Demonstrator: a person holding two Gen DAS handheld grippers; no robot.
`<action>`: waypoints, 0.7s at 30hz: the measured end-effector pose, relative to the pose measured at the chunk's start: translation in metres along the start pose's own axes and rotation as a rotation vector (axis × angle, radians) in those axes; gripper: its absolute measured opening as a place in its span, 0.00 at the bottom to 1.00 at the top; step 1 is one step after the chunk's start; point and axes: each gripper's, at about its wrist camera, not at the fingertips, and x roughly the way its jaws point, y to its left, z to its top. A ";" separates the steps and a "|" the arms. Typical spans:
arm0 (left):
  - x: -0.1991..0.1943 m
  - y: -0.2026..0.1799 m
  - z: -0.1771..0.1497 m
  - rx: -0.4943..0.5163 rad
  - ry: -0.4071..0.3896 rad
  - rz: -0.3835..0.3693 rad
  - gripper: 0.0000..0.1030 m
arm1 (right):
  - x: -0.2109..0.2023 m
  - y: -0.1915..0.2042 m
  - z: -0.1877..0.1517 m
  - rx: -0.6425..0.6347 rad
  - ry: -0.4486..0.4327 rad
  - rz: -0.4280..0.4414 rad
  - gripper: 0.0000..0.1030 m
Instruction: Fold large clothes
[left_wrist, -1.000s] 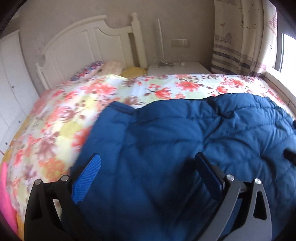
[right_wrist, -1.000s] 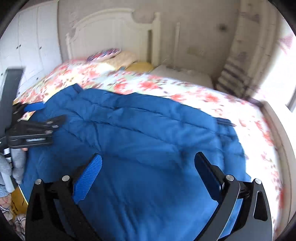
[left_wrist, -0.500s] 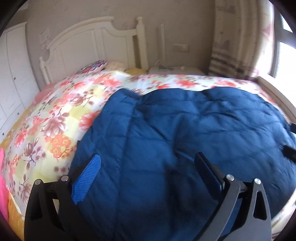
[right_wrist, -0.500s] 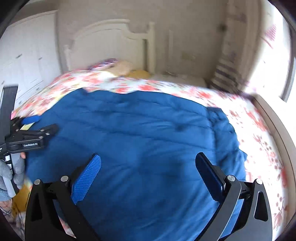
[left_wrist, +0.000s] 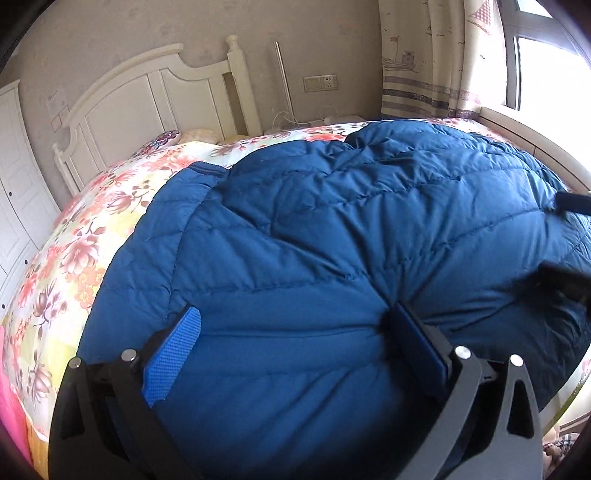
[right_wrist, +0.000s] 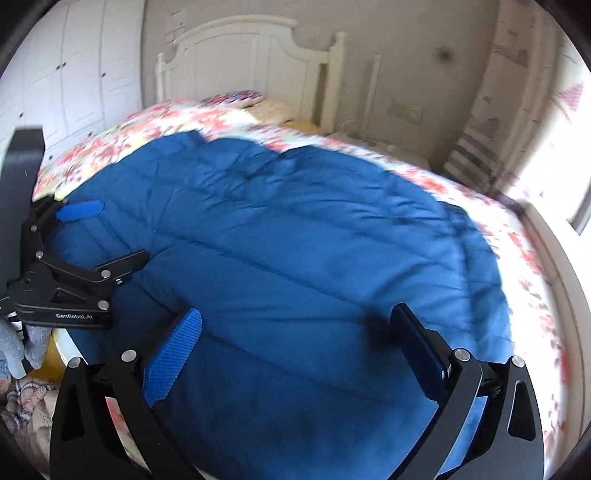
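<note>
A large blue quilted down coat (left_wrist: 351, 236) lies spread across the flowered bed; it also fills the right wrist view (right_wrist: 295, 236). My left gripper (left_wrist: 295, 332) is open, its jaws wide apart low over the coat's near hem, with fabric bulging between them. My right gripper (right_wrist: 295, 328) is open over the coat's near edge, further right. The left gripper shows from the side at the left of the right wrist view (right_wrist: 85, 254). A dark part of the right gripper (left_wrist: 569, 280) shows at the right edge of the left wrist view.
The bed has a floral cover (left_wrist: 85, 243) and a white headboard (left_wrist: 155, 99) with pillows (right_wrist: 243, 101). White wardrobes (right_wrist: 74, 85) stand left. A bedside table (left_wrist: 332, 120), curtain (left_wrist: 424, 62) and bright window (left_wrist: 550, 81) are right. Clothes (right_wrist: 26, 402) lie beside the bed.
Both grippers have dropped lower and closer to the coat's near edge. The coat now fills more of each view and bulges between the left jaws. Both stay open.
</note>
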 end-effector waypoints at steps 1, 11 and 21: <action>0.000 0.000 0.000 -0.001 -0.001 -0.002 0.98 | -0.003 -0.009 -0.004 0.012 -0.001 -0.015 0.95; 0.001 0.000 -0.001 0.002 -0.001 -0.001 0.98 | -0.023 -0.048 -0.030 0.144 -0.042 -0.005 0.95; -0.011 0.009 -0.002 -0.019 0.013 -0.013 0.98 | -0.014 -0.058 -0.054 0.157 -0.011 0.035 0.95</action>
